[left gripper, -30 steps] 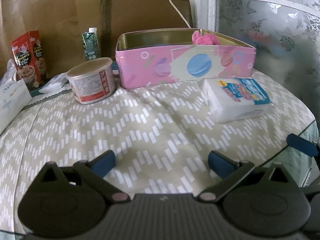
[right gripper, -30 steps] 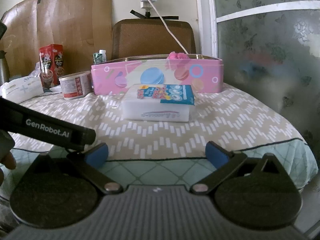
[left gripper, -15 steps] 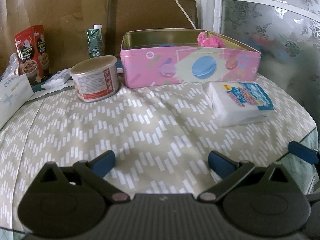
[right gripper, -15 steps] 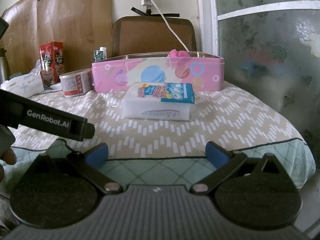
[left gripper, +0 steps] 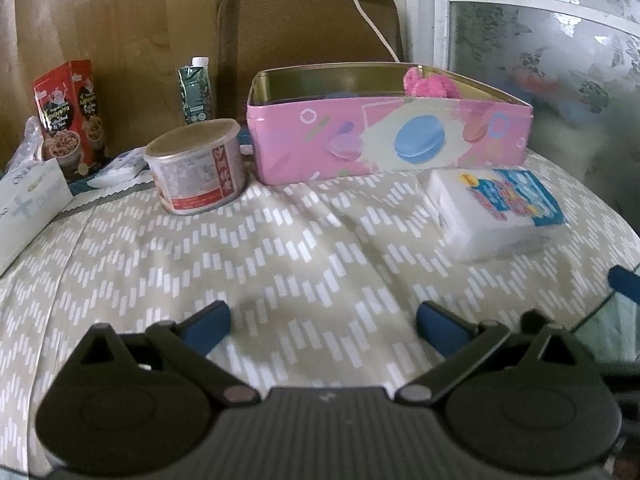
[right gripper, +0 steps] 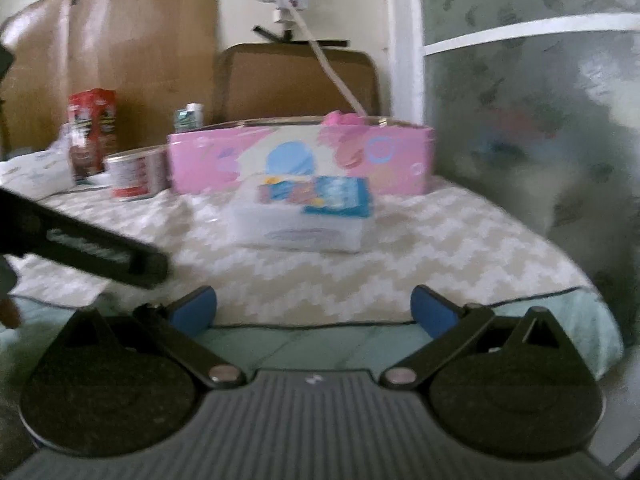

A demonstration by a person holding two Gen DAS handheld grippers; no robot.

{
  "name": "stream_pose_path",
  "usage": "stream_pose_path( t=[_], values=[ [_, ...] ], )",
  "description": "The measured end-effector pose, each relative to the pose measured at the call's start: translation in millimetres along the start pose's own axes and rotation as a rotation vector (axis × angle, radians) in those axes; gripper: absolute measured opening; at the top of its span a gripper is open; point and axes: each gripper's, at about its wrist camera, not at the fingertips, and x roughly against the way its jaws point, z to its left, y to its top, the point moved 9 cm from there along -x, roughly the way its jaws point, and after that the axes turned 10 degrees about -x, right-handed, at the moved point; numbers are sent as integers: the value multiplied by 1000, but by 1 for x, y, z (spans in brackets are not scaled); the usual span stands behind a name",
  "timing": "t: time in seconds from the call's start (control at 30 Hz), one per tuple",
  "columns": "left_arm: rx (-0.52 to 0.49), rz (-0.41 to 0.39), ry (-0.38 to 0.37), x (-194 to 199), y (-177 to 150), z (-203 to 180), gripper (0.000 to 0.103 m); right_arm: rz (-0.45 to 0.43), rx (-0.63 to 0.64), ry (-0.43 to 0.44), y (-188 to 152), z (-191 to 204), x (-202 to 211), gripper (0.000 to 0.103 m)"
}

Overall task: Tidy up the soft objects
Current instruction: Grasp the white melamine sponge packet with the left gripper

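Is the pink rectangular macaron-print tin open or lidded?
Open. The pink rectangular macaron-print tin has no lid; its gold inner wall shows, and a fluffy pink soft item pokes above the rim.

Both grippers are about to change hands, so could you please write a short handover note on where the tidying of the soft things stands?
Left gripper: open, empty, low over the patterned cloth.
Right gripper: open, empty, at the table's near edge, facing the tissue pack.
Pink tin: lid off, a pink fluffy item inside at its right end.
Done: the fluffy item is in the tin.
Left: the tissue pack lies on the cloth in front of the tin; probably goes in next.
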Motion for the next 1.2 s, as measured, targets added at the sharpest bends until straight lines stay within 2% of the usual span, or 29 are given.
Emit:
stream_pose_path(
  t=[0.17,0.37,0.5,0.63,0.7,0.83,0.9,1.0,1.03,1.07,1.1,1.13,1.17,1.2],
  values=[
    [6,2,0,-9,7,4,103,29,-29,20,6,-12,-17,103],
    [-5,6,-21,-18,15,7,103,50,112,151,7,17,-21,103],
    [-22,29,-54,-24,23,2,103,24,211,159,11,26,-22,103],
    [-27,47,-85,-29,29,-4,103,47,178,155,16,13,-26,103],
    [9,58,-137,-27,32,-2,103,63,139,146,20,3,-29,103],
    [106,63,-303,-20,43,2,103,90,73,165,29,-11,-34,103],
    [102,57,-361,-19,51,-4,102,104,59,186,32,-12,-36,103],
    [42,80,-413,-26,58,-24,92,109,67,211,36,-9,-41,103],
    [30,86,-428,-31,59,-31,84,116,71,221,35,-6,-43,103],
    [13,92,-448,-36,59,-38,71,136,76,232,33,-2,-47,102],
    [-17,67,-424,-36,62,-41,57,166,77,254,27,2,-50,95],
    [-25,64,-441,-36,64,-45,48,157,83,260,24,6,-50,77],
    [-18,62,-440,-34,67,-45,48,149,109,283,23,13,-46,55],
    [-16,41,-446,-30,72,-43,48,139,121,277,24,17,-44,53]
  ],
)
